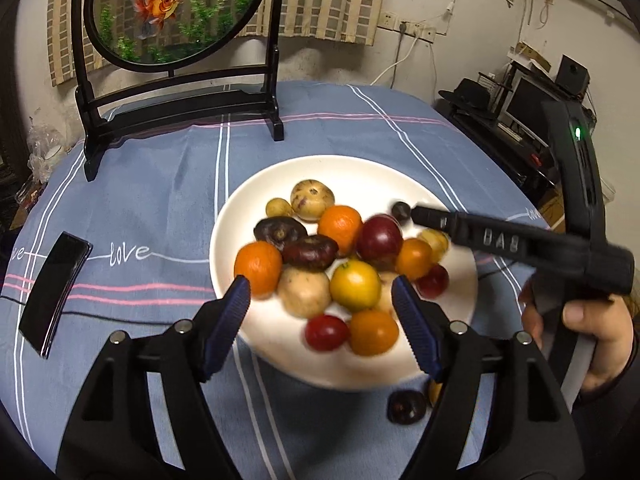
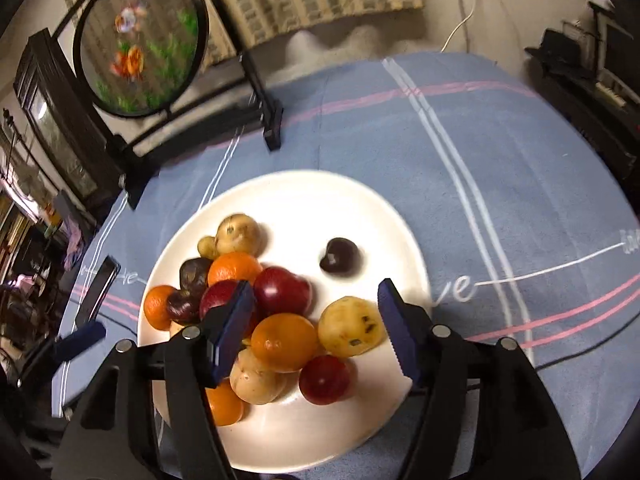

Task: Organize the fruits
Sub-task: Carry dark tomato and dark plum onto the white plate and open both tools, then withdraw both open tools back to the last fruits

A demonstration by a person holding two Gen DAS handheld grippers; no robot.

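Observation:
A white plate holds a heap of oranges, red plums, pale potato-like fruits and dark purple ones. My left gripper hangs open over the plate's near side above a yellow fruit, with its pads touching nothing. My right gripper is open too, above an orange and a pale fruit. In the left wrist view, the right gripper reaches in from the right, its tip beside a small dark fruit lying alone on the plate. Another dark fruit lies on the cloth, off the plate.
The table wears a blue striped cloth. A black phone lies to the left. A round goldfish picture on a black stand stands at the back. A hand holds the right gripper's handle.

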